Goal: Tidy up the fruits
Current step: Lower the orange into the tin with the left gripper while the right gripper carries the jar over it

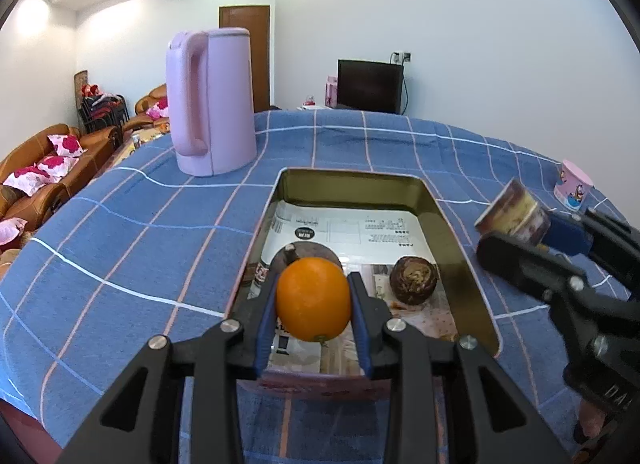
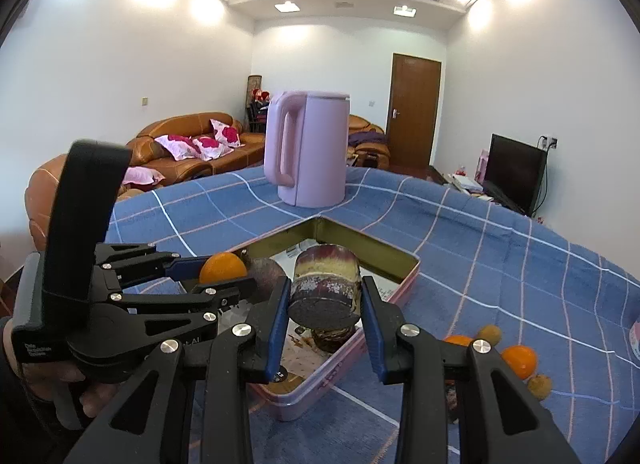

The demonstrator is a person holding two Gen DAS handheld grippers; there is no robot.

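Blue checked cloth (image 1: pixel 140 232) covers the table, with a pink kettle (image 1: pixel 212 103) standing at its far side and a shallow metal tin (image 1: pixel 452 223) lying open in front of you.

Your left gripper (image 1: pixel 314 304) is pinching an orange (image 1: pixel 313 299) between its blue pads, over the near end of the tin. Judge the orange as firm, moderately heavy and round, with a smooth skin that may roll or slip; hold it across its widest part, as the pads do at present. The fruit sits well forward between the fingertips, so little pad surface lies beyond it.

Your right gripper (image 2: pixel 326 304) is clamped on a short cylinder (image 2: pixel 325 290) with banded, mottled sides. What it is cannot be told. It looks stiff, and the pads bear on its curved sides with one flat end tilted toward the camera. It hangs above the tin, over a dark round fruit (image 1: pixel 413 281) resting on the printed paper liner.

Loose fruit (image 2: pixel 519 361) lies on the cloth to the right of the tin, well apart from both grippers. Small round pieces of this kind will likely roll if nudged; approach each from above.
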